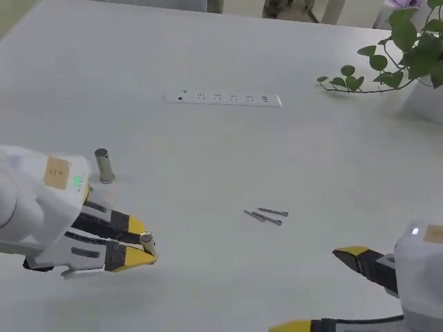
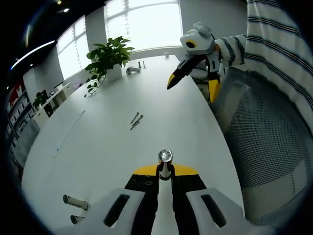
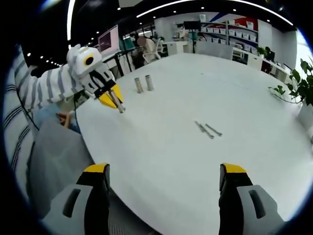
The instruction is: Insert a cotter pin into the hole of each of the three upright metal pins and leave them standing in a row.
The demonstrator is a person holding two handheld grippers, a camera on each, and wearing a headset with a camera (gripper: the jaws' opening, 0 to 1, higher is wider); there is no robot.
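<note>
Early stage by my read; left tool pinched on one pin, gripped low on the shaft, its round head poking up past the tips; it sits roughly upright in the jaws, and I cannot tell if its foot touches the surface; standing pins, two of them, upright and side by side just behind the left tool from where the right tool looks, apart from the held one, so no row of three yet; right tool spread wide with nothing between the jaws, hovering at the near edge of the surface; cotters lie flat in a tight bunch between the two tools, ahead of the right tool and off to the side of the left, touching or nearly so, two or three, count not clear; no cotter seen through any pin, though the holes are too small to make out; so judged zero of three done, all insertions left, then lining the pins up; likely next is the right tool picking a cotter while the left steadies its pin; writing: strip far ahead of both tools shows sockets and tiny marks, nothing readable; tan sticker on the left tool body looks blank, a green light beside it; no brand legible anywhere; plant well beyond the right tool, no label seen.
</note>
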